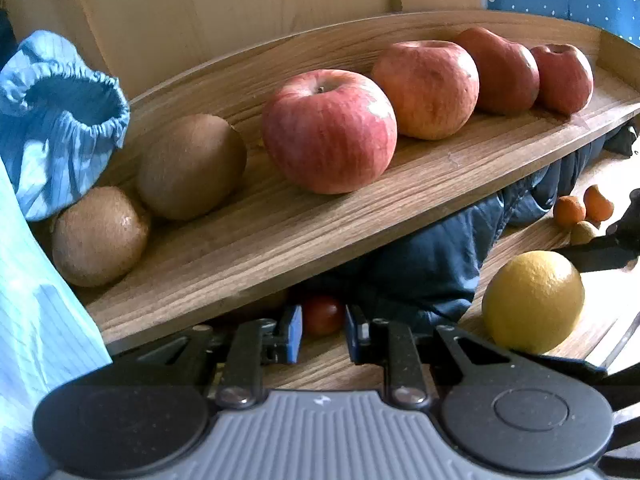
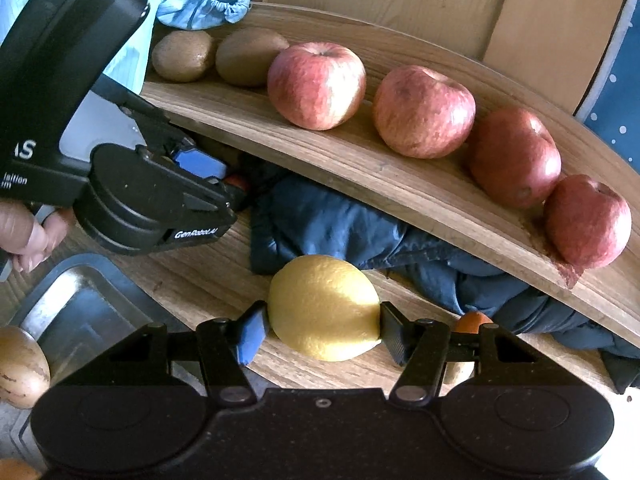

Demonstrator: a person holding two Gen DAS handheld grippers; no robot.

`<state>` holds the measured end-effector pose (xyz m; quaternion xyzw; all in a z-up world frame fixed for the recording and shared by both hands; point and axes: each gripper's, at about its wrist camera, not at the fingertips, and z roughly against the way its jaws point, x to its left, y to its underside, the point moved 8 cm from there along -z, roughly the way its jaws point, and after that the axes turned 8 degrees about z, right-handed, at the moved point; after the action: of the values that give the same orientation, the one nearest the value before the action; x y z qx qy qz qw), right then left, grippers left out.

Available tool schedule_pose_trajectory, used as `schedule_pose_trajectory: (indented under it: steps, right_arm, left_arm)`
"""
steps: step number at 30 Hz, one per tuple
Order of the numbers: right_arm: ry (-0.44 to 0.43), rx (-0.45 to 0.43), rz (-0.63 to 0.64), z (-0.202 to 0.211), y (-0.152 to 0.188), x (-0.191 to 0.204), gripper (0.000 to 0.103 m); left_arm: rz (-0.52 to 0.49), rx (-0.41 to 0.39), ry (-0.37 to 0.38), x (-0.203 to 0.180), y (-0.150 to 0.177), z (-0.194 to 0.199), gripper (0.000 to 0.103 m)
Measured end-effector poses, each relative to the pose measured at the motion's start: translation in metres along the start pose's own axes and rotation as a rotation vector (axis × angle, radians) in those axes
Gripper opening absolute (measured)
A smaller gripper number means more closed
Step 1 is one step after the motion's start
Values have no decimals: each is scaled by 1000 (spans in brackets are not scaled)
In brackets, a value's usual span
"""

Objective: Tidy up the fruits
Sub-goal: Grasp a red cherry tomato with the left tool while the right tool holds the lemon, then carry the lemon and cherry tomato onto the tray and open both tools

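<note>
A curved wooden shelf carries two kiwis at its left end and several red apples in a row to the right. Below the shelf, my left gripper has its blue pads pressed against both sides of a small red fruit. My right gripper is shut on a yellow lemon, which rests on the wooden table. The right wrist view shows the left gripper at the left, reaching under the shelf with the red fruit at its tips.
A dark blue cloth lies bunched under the shelf. Small orange fruits sit further right on the table. A metal tray and a tan striped fruit are at the lower left. A light blue sleeve cuff hangs over the shelf's left end.
</note>
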<state>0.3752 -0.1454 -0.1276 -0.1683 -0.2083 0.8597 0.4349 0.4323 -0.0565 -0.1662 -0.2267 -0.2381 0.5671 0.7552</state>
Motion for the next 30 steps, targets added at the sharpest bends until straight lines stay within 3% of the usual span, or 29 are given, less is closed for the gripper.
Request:
schedule_pose_trajectory:
  steps: [14, 30]
  right_arm:
    - [1, -13, -18, 4, 0, -2, 62]
    - [0, -35, -79, 40, 23, 6, 62]
  left_arm:
    - [26, 32, 69, -9, 17, 24, 24]
    - [20, 34, 111, -28, 26, 67, 24]
